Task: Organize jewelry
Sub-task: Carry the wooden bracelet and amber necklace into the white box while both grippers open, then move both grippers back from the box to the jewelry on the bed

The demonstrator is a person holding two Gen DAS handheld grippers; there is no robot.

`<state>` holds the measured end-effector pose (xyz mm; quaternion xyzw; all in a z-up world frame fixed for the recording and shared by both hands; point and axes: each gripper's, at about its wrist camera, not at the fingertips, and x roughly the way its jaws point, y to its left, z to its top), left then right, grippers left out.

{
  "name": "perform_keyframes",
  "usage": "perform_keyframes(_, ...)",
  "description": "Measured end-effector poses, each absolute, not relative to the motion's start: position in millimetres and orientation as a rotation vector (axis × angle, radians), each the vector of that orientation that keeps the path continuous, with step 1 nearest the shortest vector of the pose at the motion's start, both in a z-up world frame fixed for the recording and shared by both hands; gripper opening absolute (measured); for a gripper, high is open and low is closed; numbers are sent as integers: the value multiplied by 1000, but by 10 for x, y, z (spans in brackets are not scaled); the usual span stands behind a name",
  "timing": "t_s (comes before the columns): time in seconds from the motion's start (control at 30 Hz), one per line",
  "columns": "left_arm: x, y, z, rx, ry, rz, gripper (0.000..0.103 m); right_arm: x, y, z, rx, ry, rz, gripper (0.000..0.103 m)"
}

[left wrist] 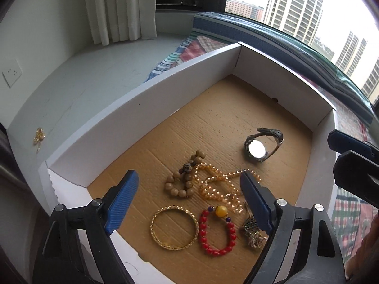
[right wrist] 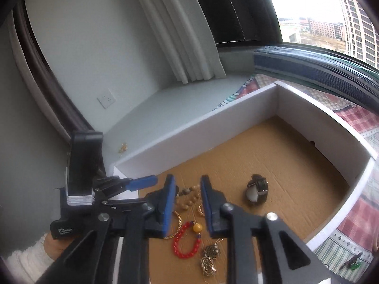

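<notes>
A white-walled box [left wrist: 146, 94] with a brown cardboard floor holds the jewelry. In it lie a wristwatch [left wrist: 263, 144], a wooden bead bracelet [left wrist: 183, 181], an amber bead strand [left wrist: 220, 187], a gold bangle [left wrist: 174, 227], a red bead bracelet [left wrist: 216, 230] and a metal chain piece [left wrist: 253, 234]. My left gripper [left wrist: 189, 198] is open wide, empty, above the bracelets. My right gripper [right wrist: 188, 203] is partly open and empty, over the same pile; the watch [right wrist: 257, 189] lies to its right. A small gold earring [left wrist: 39, 137] lies on the white sill outside the box's left wall.
A patterned cloth [left wrist: 189, 49] lies under the box. A white curtain [left wrist: 118, 9] hangs at the back left and a wall socket [right wrist: 106, 98] sits on the wall. A small dark and green trinket [right wrist: 353, 261] lies on the cloth at the right.
</notes>
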<state>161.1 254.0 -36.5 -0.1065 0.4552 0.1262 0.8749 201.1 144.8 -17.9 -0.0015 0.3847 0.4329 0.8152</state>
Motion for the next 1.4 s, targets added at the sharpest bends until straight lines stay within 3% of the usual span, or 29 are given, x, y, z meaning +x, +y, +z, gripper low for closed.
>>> perform_keyframes(0.03, 1564, 2519, -340, -219, 940, 260, 91, 1985, 1401, -201, -4, 823, 915, 72)
perform_keyframes(0.07, 1520, 2492, -309, -219, 934, 258, 91, 1928, 1350, -206, -9, 817, 903, 81)
perform_keyframes(0.33, 1163, 2031, 58, -221, 829, 177, 92, 1367, 785, -93, -208, 632, 725, 81)
perform_keyframes(0.6, 913, 965, 190, -143, 806, -109, 97, 998, -140, -323, -242, 649, 576, 81)
perform_keyframes(1.0, 1193, -231, -670, -2, 998, -290, 98, 782, -1654, -1081, -98, 801, 217, 80)
perform_keyframes(1.4, 1345, -587, -1330, 96, 1067, -267, 98, 774, -2162, -1318, -27, 847, 81, 80)
